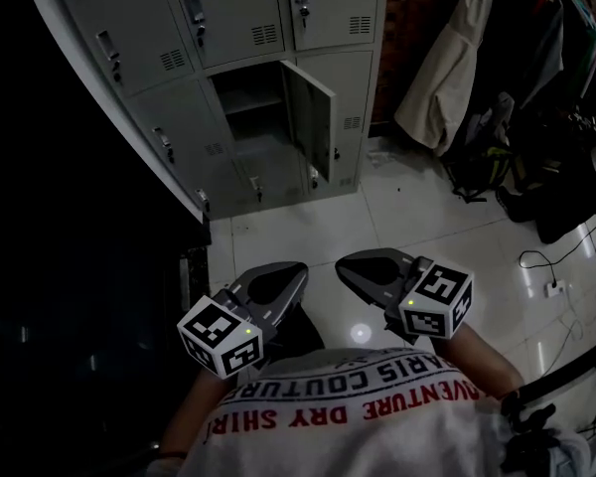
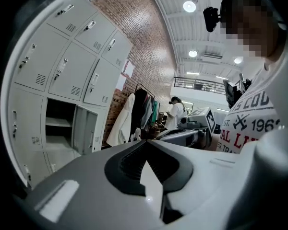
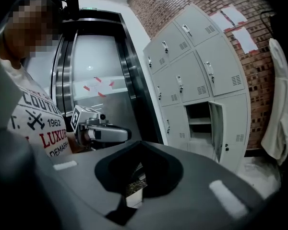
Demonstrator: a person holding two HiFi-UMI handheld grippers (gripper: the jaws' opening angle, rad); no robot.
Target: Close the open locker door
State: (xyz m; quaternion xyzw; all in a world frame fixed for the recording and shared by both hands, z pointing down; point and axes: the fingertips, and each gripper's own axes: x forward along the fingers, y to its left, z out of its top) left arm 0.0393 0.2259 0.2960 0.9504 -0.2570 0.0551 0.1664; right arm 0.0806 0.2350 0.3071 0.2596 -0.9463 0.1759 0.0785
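Both tools sit low in front of your printed white shirt (image 1: 377, 415), side by side and pointing toward the lockers. Their noses are near each other but not touching.

- Left gripper (image 1: 278, 284): its own view shows the jaws (image 2: 146, 143) clenched, tips meeting, nothing between them. Its marker cube (image 1: 222, 336) is at the rear, close to your body.
- Right gripper (image 1: 363, 269): same story in its own view (image 3: 138, 145) — jaws pressed together and empty. Its marker cube (image 1: 439, 299) is angled outward to your right.

The grey locker bank (image 1: 228, 28) stands ahead of you across a stretch of pale tiled floor (image 1: 427, 217), well apart from both tools. One locker door (image 1: 313, 117) stands open. It is hinged on the right edge of its compartment (image 1: 243, 92) and swung out into the room, roughly square to the locker face. A shelf (image 1: 248, 102) shows inside the dark opening. The doors above it and to its left are shut. The same open door shows in the left gripper view (image 2: 89, 131) and the right gripper view (image 3: 216, 128).

Surroundings:
- A white coat (image 1: 447, 58) hangs to the right of the lockers, against a brick wall (image 2: 149, 42), with darker clothes beside it.
- Cables (image 1: 551, 286) trail over the floor at the far right.
- In the left gripper view, a second person (image 2: 175, 111) in a white top stands far back in the room.
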